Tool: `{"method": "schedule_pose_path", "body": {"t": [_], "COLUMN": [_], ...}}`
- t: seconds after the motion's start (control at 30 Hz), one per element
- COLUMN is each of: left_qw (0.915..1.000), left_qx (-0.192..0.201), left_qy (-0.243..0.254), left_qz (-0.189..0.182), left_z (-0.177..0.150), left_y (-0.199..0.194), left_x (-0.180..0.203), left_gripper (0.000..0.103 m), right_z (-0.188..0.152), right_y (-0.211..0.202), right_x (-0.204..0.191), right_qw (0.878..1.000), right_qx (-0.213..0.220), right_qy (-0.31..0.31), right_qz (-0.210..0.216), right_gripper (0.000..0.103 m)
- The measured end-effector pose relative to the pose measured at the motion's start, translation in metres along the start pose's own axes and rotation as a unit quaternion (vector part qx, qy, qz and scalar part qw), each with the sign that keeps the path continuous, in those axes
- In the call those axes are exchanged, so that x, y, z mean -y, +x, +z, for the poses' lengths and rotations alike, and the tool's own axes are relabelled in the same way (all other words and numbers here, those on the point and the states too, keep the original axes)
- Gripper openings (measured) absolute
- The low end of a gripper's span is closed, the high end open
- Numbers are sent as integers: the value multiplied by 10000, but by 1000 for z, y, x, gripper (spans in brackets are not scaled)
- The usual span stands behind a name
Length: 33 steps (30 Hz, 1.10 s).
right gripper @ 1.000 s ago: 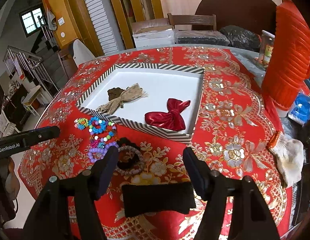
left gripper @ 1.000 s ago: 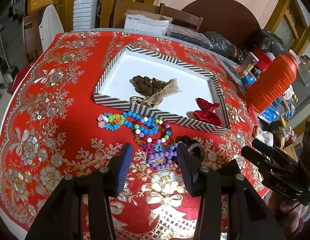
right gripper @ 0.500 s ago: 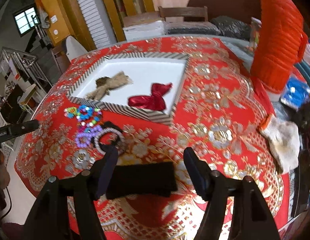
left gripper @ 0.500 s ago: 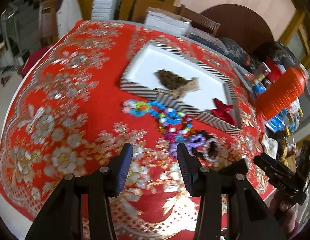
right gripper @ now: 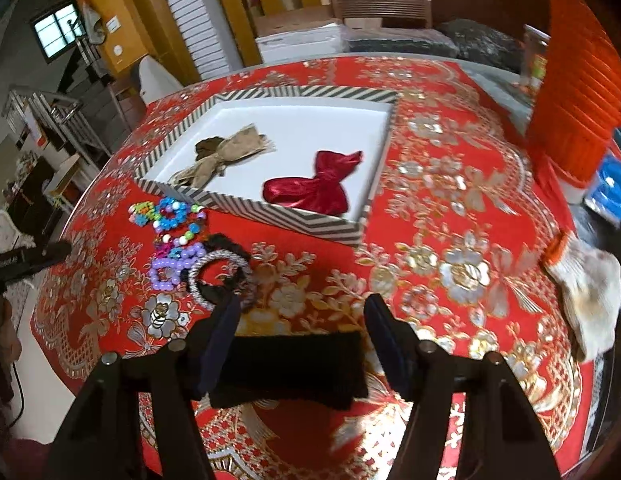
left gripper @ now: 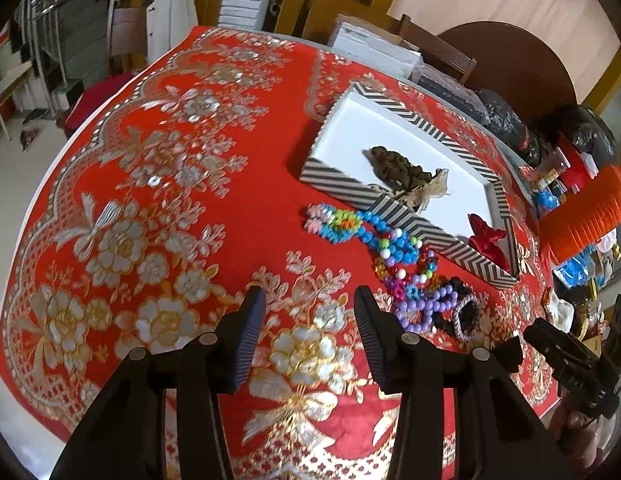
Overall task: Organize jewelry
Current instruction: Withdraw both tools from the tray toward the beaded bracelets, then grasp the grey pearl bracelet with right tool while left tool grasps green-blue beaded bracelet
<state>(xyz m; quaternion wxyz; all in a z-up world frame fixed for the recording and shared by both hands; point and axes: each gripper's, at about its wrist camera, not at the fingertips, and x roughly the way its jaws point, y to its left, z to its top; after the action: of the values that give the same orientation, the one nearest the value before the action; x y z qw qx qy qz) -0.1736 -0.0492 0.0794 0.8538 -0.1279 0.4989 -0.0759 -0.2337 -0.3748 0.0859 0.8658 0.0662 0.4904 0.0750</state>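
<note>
Closing my right gripper (right gripper: 300,316) around the black band (right gripper: 288,368), pads not yet touching, while my left gripper (left gripper: 310,312) hangs parted and empty. Next I judge: pinch, lift, carry toward the striped tray (right gripper: 270,212) at 12 o'clock.

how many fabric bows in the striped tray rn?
2. The shiny red fabric bow lies near the front right corner of the black-and-white striped tray; the tan fabric bow lies left of it, partly over a dark brown piece. Nothing looks hidden.
</note>
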Motion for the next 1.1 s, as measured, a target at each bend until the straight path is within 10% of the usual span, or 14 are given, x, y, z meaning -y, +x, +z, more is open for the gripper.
{"method": "schedule_pose_path", "body": {"t": [0.67, 1.1], "left_qw": [9976, 9898], "left_qx": [-286, -688], "left_qy": [579, 1215], "left_qz": [-267, -290], "left_z": [52, 62], "left_y": [61, 95], "left_x": [14, 24], "left_gripper": [29, 29], "right_z": [13, 20], "right_y": [46, 67], "right_x": [-27, -27], "right_qw": [9981, 9969], "right_qx": [-389, -648], "right_qy": [-277, -270], "right_qz": [395, 353], "right_gripper": [34, 34]}}
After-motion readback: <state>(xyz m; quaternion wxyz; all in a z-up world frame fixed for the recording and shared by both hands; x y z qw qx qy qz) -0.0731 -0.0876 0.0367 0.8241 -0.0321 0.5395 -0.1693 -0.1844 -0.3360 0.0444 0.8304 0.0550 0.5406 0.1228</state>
